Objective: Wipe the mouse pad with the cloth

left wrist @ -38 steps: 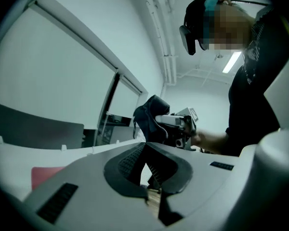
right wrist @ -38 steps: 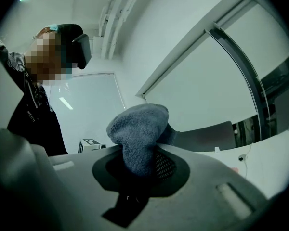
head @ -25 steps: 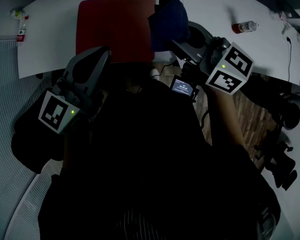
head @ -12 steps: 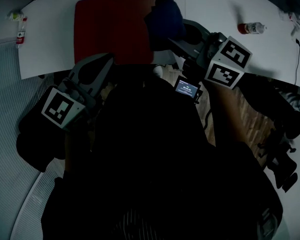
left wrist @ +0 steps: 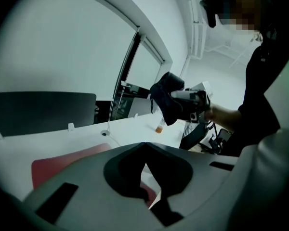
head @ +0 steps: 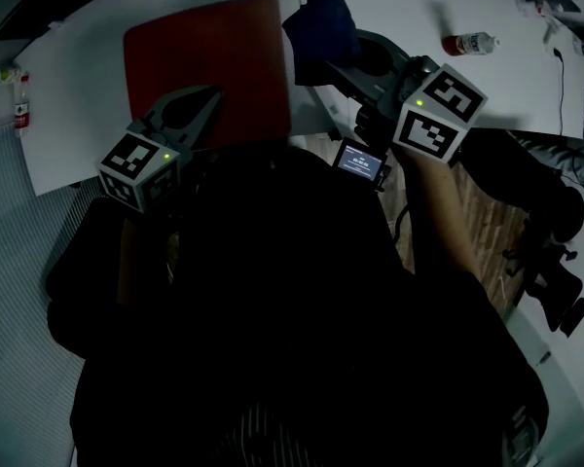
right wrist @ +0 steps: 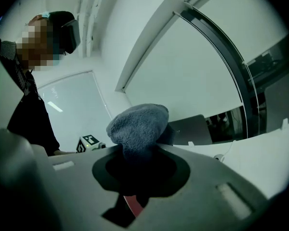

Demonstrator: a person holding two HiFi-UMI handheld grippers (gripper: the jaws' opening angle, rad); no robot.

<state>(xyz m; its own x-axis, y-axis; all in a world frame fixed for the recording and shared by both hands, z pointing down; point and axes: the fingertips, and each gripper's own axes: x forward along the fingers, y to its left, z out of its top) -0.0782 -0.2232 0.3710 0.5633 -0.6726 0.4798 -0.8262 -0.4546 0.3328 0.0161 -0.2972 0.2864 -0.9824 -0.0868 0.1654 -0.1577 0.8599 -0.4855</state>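
The flat, dark red, rectangular mouse pad [head: 204, 52] lies on the white counter [head: 399, 8], at about 11 o'clock from the person. Nothing rests on its top.

The right hand-held gripper [head: 333, 64] reaches out toward 12 o'clock. Its jaws are clamped on a bunched dark blue terry cloth [head: 321, 25], and a rounded wad of the cloth bulges out past the tips. In the left gripper view the cloth hangs in the air, clear of the counter. In the head view it sits just off the pad's far right corner, beside the pad rather than over it.

The left hand-held gripper [head: 212, 95] has its jaws brought together to a point with nothing between them. The tip lies over the near edge of the pad, at about 5 o'clock on the pad, and red shows under the jaws in its own view. I cannot tell whether the tip touches the pad.

Out at 2 o'clock a small clear bottle with an orange-red label [head: 467, 43] lies on its side on the counter, well apart from the pad and the cloth. A small lit screen [head: 360, 163] sits below the right hand-held gripper, close to the person's dark sleeve.
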